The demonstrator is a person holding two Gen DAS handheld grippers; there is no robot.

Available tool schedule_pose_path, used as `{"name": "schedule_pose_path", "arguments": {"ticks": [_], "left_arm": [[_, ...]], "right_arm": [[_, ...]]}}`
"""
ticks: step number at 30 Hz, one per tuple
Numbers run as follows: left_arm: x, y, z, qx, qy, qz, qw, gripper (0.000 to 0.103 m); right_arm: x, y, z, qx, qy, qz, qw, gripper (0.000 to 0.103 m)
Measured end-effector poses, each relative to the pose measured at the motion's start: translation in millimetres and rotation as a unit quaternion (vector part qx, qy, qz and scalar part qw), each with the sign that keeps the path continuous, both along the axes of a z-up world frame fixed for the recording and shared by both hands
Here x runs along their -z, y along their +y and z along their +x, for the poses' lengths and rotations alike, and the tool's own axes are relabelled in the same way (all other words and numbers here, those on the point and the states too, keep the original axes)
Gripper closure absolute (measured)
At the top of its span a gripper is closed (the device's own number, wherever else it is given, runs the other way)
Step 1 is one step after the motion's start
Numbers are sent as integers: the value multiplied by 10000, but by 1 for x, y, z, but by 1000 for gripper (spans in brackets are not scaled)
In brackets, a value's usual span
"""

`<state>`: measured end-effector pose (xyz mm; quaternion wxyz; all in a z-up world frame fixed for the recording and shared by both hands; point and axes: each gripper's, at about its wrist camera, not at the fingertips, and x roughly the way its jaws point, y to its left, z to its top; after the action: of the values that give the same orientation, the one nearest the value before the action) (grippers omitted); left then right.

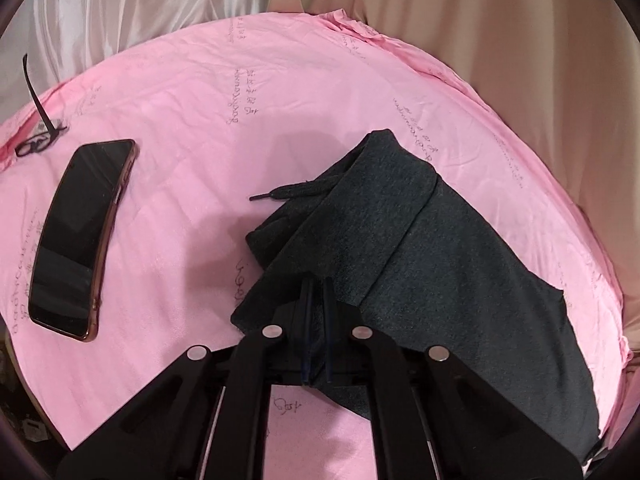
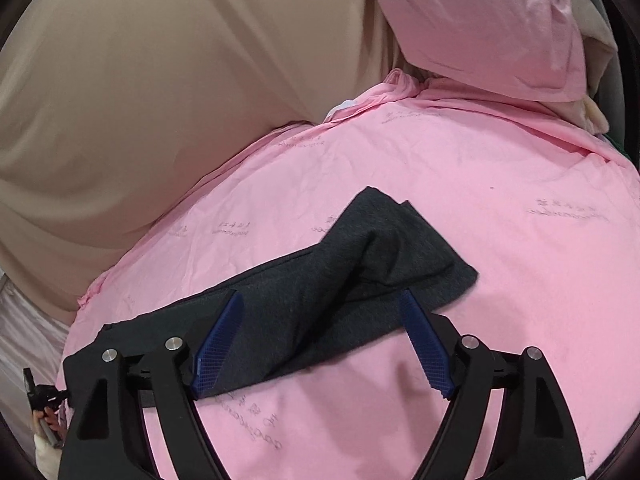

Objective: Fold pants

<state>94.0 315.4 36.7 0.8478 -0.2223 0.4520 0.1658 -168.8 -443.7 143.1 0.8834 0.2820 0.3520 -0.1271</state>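
Observation:
Dark grey pants (image 1: 420, 240) lie partly folded on a pink sheet (image 1: 224, 128), with a drawstring (image 1: 288, 192) poking out to the left. My left gripper (image 1: 318, 284) is shut on the near edge of the pants fabric. In the right wrist view the pants (image 2: 320, 292) stretch across the sheet (image 2: 480, 200), bunched at the far end. My right gripper (image 2: 324, 304) is open, its blue pads (image 2: 220, 344) straddling the pants just above the cloth.
A black phone (image 1: 80, 236) lies on the sheet at the left, with black glasses (image 1: 38, 140) beyond it. Beige fabric (image 2: 140, 100) and white satin (image 1: 120, 8) border the sheet. A pink pillow (image 2: 480, 28) sits at the far right.

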Motion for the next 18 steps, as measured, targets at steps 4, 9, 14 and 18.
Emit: {"name": "schedule_pose_path", "arguments": {"ticks": [4, 9, 14, 18], "left_arm": [[1, -1, 1, 22, 74, 86, 9999, 99], [0, 1, 5, 2, 123, 108, 9999, 100], [3, -1, 7, 86, 121, 251, 9996, 99], [3, -5, 9, 95, 144, 411, 9990, 99]], "right_arm": [[34, -4, 39, 286, 1000, -418, 9937, 56], [-23, -22, 24, -132, -1023, 517, 9933, 97], [36, -55, 6, 188, -40, 423, 9989, 97], [79, -69, -7, 397, 286, 826, 9954, 88]]}}
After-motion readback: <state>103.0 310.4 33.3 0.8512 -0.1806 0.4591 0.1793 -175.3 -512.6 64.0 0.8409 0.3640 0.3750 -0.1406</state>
